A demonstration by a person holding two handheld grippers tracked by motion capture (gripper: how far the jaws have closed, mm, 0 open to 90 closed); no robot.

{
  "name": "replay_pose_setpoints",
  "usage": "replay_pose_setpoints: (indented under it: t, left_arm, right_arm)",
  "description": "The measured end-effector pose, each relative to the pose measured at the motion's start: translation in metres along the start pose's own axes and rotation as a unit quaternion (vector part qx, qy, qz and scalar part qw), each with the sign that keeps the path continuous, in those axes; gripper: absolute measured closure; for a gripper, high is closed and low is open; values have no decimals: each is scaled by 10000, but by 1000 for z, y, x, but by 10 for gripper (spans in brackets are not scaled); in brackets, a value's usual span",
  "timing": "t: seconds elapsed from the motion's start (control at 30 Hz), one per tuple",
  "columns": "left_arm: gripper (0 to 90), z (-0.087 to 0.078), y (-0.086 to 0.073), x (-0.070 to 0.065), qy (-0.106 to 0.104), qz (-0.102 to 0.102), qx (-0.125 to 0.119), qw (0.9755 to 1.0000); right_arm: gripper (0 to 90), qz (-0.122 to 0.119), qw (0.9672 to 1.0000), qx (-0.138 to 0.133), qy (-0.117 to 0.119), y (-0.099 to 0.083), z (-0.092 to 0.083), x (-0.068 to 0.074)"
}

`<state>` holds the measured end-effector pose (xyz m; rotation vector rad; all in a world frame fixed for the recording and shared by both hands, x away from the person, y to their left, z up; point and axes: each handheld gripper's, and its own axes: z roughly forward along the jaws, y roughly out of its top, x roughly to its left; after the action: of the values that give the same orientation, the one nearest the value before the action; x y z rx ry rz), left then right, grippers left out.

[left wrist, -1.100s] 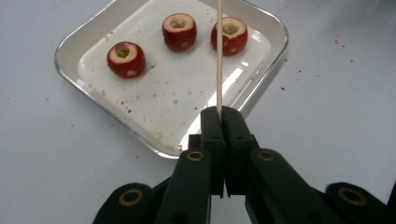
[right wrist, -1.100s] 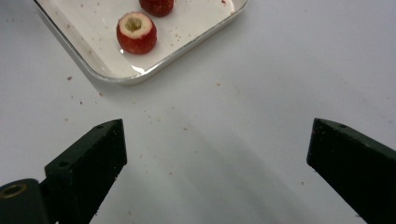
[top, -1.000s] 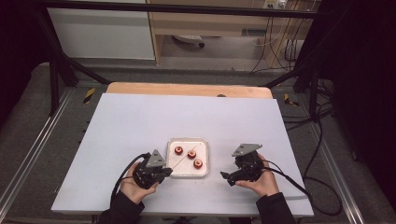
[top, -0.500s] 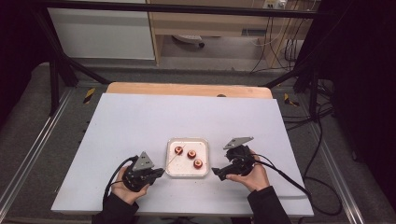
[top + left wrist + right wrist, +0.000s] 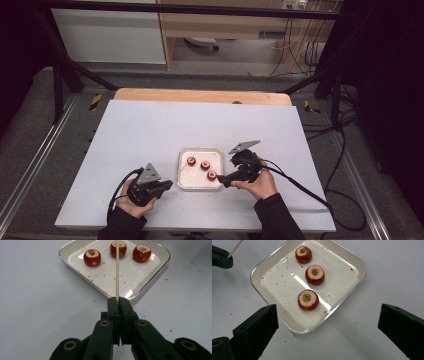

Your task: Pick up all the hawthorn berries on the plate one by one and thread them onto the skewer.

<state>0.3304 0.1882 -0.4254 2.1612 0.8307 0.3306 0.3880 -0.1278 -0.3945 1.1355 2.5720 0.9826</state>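
Since a second ago the right tongs — jaws wide, empty — are brought beside the tray; the left tongs, clamped on the skewer, are drawn back, readying a hawthorn for pickup.

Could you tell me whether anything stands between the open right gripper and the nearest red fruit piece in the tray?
Nothing visible does. The right gripper has its jaws wide apart, and the nearest fruit piece lies in the tray ahead of them, apart from the other two. Only the low tray rim lies between.
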Motion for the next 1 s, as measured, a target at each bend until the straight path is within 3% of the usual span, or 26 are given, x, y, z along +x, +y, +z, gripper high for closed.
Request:
replay_pose_setpoints:
  t: [0.43,1.0]
  left_arm:
    - [882,1,-3,5,12,-87,1,10000]
    - [882,3,-4,4,-36,-93,34,9999]
  right_arm:
    - [100,-28,9989,419,191,22,17,9]
    - [397,-157,9918,1216,372,41,47,13]
